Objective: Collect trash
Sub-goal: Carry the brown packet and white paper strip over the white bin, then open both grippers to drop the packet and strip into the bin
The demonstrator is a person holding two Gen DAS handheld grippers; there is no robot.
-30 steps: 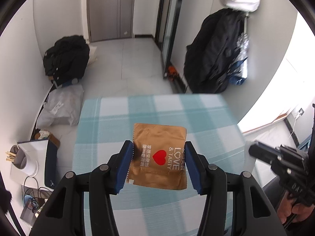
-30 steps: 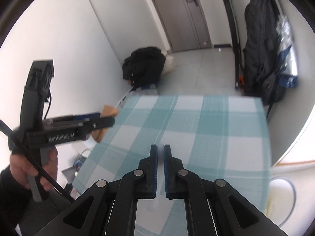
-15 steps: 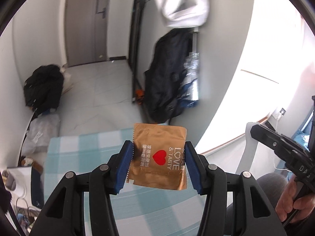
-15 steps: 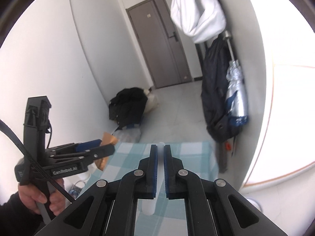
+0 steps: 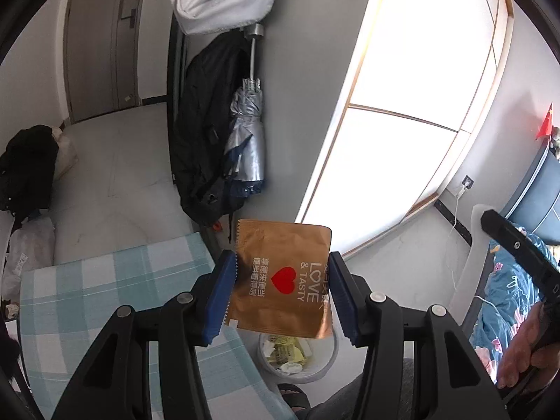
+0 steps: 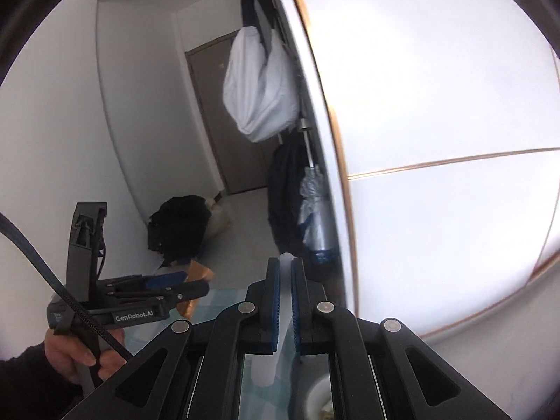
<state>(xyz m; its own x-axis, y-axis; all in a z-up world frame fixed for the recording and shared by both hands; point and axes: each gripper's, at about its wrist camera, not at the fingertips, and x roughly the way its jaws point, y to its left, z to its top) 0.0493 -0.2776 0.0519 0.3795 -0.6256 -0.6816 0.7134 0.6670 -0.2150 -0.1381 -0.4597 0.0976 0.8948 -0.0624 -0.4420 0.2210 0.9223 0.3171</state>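
My left gripper (image 5: 281,294) is shut on a flat golden-brown snack wrapper (image 5: 280,280) with a red heart and "LOVE & TASTY" print, held in the air above a white trash bin (image 5: 329,360) that holds yellow and white scraps. The wrapper hides the bin's far rim. In the right wrist view the left gripper (image 6: 185,283) shows at the left with the wrapper (image 6: 197,273). My right gripper (image 6: 286,280) is shut on a thin translucent white plastic piece (image 6: 285,301) that sticks out past the fingertips; a sliver of the bin (image 6: 315,395) shows below.
A table with a teal checked cloth (image 5: 87,297) lies at the lower left, its edge next to the bin. A black coat and silver umbrella (image 5: 245,143) hang on the wall by a bright window. A black bag (image 5: 24,164) sits on the floor. The right hand (image 5: 525,350) shows at the right.
Both grippers have swung right and tilted up, away from the table. The left gripper, still holding the wrapper, now hangs over the trash bin, which has come into view.
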